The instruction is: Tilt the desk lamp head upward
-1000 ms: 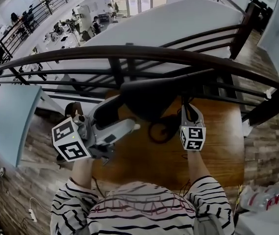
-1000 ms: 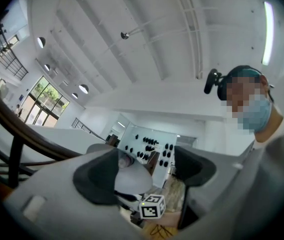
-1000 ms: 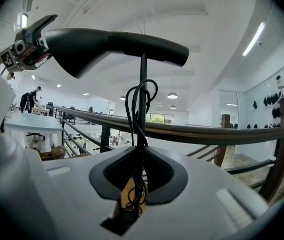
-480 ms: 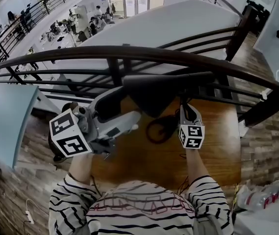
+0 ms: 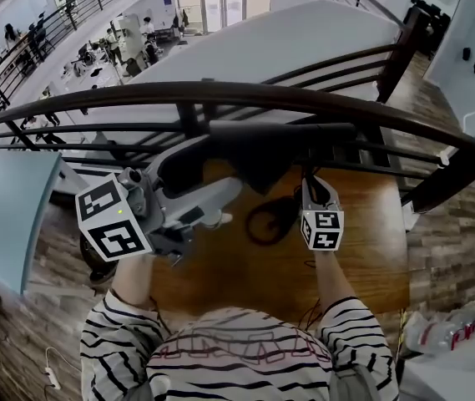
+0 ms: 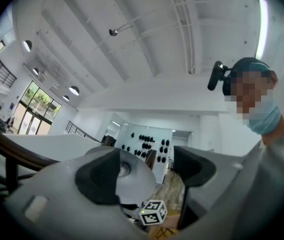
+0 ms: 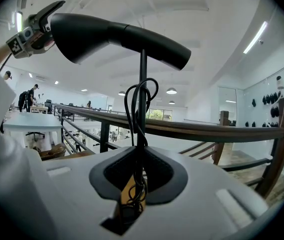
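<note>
A black desk lamp stands on the wooden table (image 5: 362,249). Its long head (image 5: 279,153) lies nearly level just under the railing. My left gripper (image 5: 208,186) is at the head's left tip with its jaws apart around it. In the left gripper view the pale underside of the lamp head (image 6: 132,176) lies against the left pad (image 6: 99,176), and a clear gap separates it from the right pad (image 6: 194,166). My right gripper (image 5: 314,182) is shut on the thin lamp stem (image 7: 142,84), which has the cable wound around it. The right gripper view shows the head (image 7: 117,34) overhead.
A dark wooden railing (image 5: 245,97) runs close behind the lamp, with a drop to a lower floor beyond it. A loose black cable coil (image 5: 264,220) lies on the table by the stem. Wrapped bottles (image 5: 462,332) sit at the lower right.
My left gripper has risen a little and the lamp head's left end has come up with it, so the head lies more level. The right gripper has stayed on the stem.
</note>
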{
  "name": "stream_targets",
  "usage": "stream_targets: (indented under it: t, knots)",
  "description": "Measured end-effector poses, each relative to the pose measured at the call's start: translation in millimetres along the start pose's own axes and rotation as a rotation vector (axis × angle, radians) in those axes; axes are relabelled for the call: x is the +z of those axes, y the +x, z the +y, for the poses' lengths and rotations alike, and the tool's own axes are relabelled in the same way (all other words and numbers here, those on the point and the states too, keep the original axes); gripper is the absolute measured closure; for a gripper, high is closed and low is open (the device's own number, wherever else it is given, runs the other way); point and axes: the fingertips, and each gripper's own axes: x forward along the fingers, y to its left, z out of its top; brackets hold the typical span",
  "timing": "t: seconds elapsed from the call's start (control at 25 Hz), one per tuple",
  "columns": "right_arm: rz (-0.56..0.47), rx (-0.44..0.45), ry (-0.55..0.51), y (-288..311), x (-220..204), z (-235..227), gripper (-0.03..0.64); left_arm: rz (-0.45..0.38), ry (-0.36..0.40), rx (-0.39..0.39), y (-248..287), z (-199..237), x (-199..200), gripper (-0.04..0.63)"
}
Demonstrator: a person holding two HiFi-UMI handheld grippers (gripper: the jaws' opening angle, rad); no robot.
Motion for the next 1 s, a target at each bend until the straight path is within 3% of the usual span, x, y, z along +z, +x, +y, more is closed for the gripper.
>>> stream_targets:
  t: [0.44,0.76,1.0]
  knots:
    - [-0.004,0.007,-0.007,-1,3,1,0.577,0.038,0.075,-0.033,17,-7,22,0.263]
    - [-0.003,0.013,0.002,5,1,3,0.575,0.008,0.122,-0.023,13,3,19,0.31]
    - [-0.008,-0.012,0.08,-1,-3,-1,0.57,-0.024,0.215,-0.024,9,-5,13,0.309]
